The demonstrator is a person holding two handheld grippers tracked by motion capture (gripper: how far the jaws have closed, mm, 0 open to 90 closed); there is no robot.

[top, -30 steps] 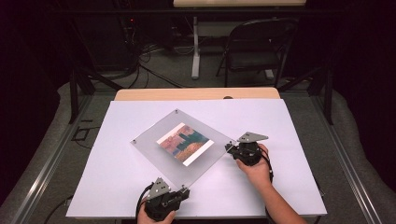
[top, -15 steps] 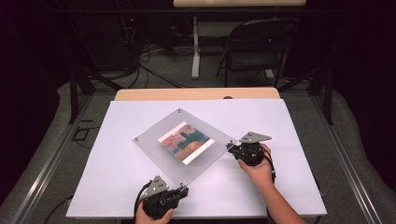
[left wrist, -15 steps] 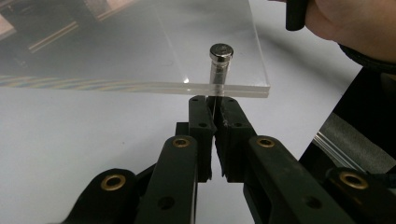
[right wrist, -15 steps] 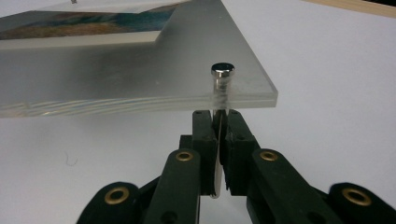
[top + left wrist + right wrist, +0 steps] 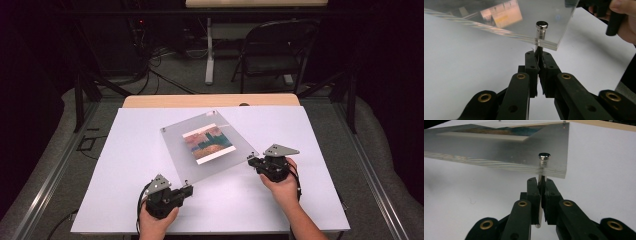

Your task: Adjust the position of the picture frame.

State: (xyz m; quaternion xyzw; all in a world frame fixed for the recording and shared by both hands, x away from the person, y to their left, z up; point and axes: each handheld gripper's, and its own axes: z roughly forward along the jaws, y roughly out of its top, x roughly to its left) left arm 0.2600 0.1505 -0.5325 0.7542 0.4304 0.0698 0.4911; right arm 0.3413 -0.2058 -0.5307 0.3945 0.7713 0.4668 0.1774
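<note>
A clear acrylic frame (image 5: 207,146) lies turned diagonally on the white, matte top of the bench (image 5: 125,150). It is a flat, square panel made of two transparent sheets, and its cut edges look glassy and layered in the left gripper view. Between the sheets sits a small rectangular print (image 5: 209,144) with brown, orange and blue-green bands and a pale border. At the corners there are round, shiny metal standoff pins.

The left hand-held gripper (image 5: 186,190) is at the near corner of the panel. In the left gripper view its black jaws are pressed together on the shaft of the near corner pin (image 5: 541,27), just under the sheet edge; the pin has a polished, cylinder-shaped cap on top.

The right hand-held gripper (image 5: 252,160) is at the right corner of the panel. In the right gripper view its jaws are closed around the thin silver shaft of the right corner pin (image 5: 544,157), which passes down between them below the acrylic. This corner of the panel appears raised above the bench.

The jaws are of black plastic with brass-coloured rivets. A grey three-cornered plate sits on top of each gripper. Behind the bench stands a dark folding chair (image 5: 272,50) on a grey floor with cables.
</note>
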